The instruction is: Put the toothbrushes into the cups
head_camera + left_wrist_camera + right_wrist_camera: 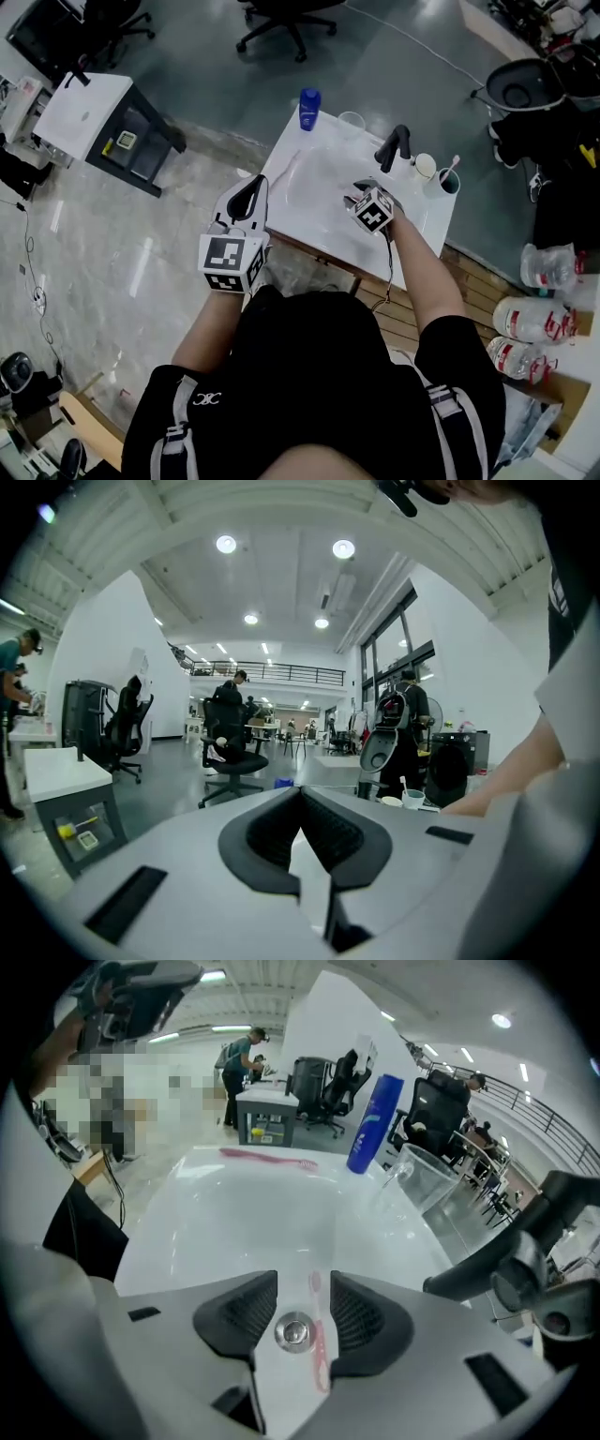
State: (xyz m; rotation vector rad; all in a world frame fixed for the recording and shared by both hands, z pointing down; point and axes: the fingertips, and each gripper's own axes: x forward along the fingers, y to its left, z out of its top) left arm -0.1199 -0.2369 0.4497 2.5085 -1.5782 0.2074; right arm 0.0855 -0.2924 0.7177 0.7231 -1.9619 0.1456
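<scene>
A: What could be going wrong from here?

B: Not much at the left. The left hand-held gripper (300, 799) is hanging near the left edge of the bench (433, 217), its jaws sitting tip to tip with nothing between them. The right hand-held gripper (304, 1283) is hanging over the sink (234, 1232) with its jaws apart. A pink toothbrush (321, 1358) is lying flat on the basin floor between them, beside the drain (293, 1332) and closer to the right pad.

A: So the grasp is the risk?

B: I am thinking so. The thin handle may be sliding on the smooth basin when the pads close, or the tips may be knocking the basin first. The faucet (394, 147) is also standing between that gripper and the cups, so the lift may be hitting it.

A: Which view is telling more?

B: The right gripper view is showing that toothbrush and a second toothbrush (267, 1157) on the far rim. Only the head view is showing the white cup (425, 165) and the cup with a brush (442, 180) at the right.
</scene>
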